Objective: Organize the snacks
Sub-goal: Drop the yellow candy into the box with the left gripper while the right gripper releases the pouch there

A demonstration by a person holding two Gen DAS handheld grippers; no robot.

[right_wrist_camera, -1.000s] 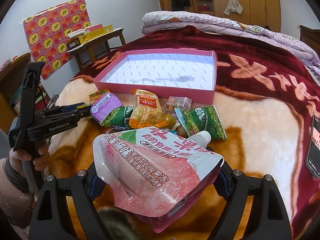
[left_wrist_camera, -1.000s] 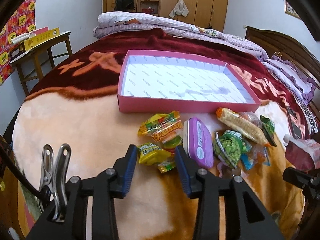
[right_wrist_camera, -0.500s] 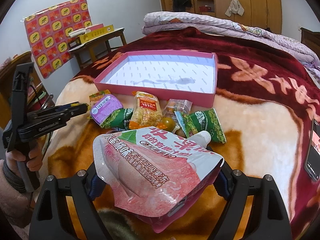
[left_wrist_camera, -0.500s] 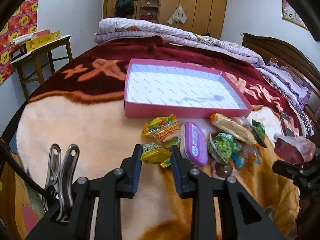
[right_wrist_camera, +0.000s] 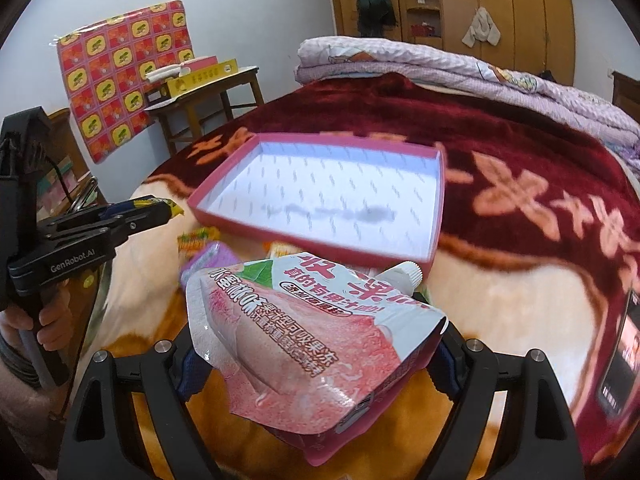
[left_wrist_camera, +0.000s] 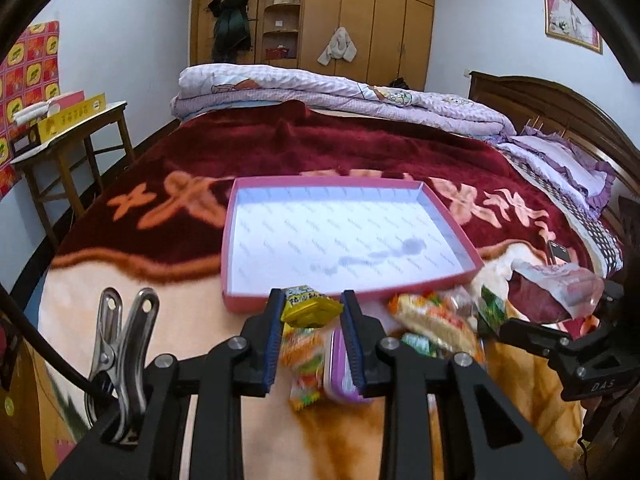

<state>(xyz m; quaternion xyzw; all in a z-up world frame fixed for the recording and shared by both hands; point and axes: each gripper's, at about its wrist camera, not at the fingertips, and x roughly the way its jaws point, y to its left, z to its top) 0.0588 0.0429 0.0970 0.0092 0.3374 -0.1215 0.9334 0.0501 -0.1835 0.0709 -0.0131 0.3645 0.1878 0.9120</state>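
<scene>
Crinkly yellow snack packet between blue-padded fingers, above plush blanket.

The left gripper pinches a yellow snack packet between its blue-padded fingers, raised just before the pink tray. Other snacks lie below on the bed blanket. At right, the right gripper holds a pink pouch.

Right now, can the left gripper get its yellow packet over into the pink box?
Probably yes. The left gripper holds the yellow packet lifted just short of the pink box and its low near wall. Nothing stands between them, and the box floor looks bare.
</scene>
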